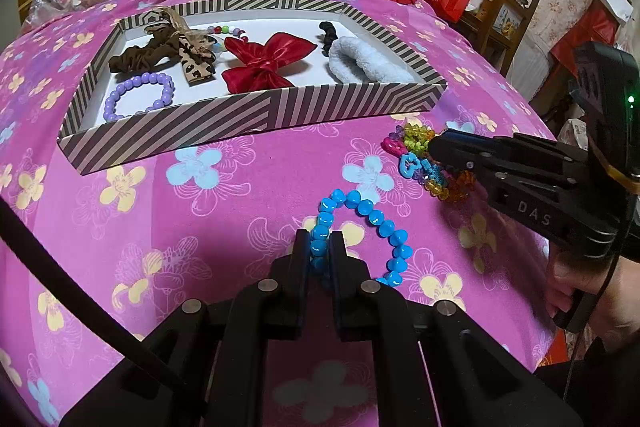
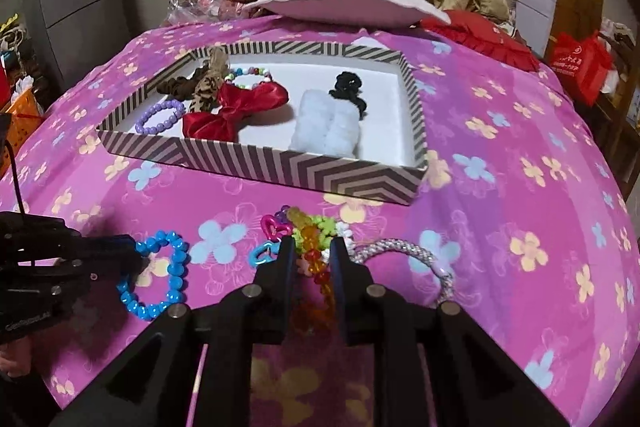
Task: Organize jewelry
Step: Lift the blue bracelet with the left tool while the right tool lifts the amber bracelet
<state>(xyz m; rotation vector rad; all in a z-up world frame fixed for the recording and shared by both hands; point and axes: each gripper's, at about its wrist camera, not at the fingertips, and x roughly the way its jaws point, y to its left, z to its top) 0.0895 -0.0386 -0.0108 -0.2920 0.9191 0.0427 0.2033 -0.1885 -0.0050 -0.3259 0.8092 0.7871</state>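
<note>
Gripping the blue bead bracelet [image 1: 362,227], the left hand-held gripper [image 1: 320,247] has its fingers closed on one side of the bead ring, and the rest of the ring lies on the pink flowered bedcover [image 1: 200,227]. In the right wrist view this same bracelet [image 2: 158,277] is at the lower left, with the left hand-held gripper [image 2: 138,259] touching it.

Further back and to the left stands the striped box tray [image 1: 240,119]. Inside it, from left to right, are a purple bead bracelet [image 1: 138,97], a brown scrunchie [image 1: 148,53], a leopard bow [image 1: 196,61], a red satin bow [image 1: 264,61], a black scrunchie [image 1: 328,33] and a white fluffy band [image 1: 368,61]. A bracelet of mixed colour beads [image 1: 226,31] lies behind the bows.

To the right of the blue bracelet, the right hand-held gripper [image 2: 310,253] is over the multicolour charm bracelet [image 2: 308,239], which lies on the bedcover just in front of the tray. Its jaws stand narrow, with the orange and yellow beads between them; whether the pads press on the beads I cannot tell. Just beside it on the right lies a silver braided bangle [image 2: 408,257].

A hand [image 1: 584,291] holds the right device at the right edge of the left wrist view.
</note>
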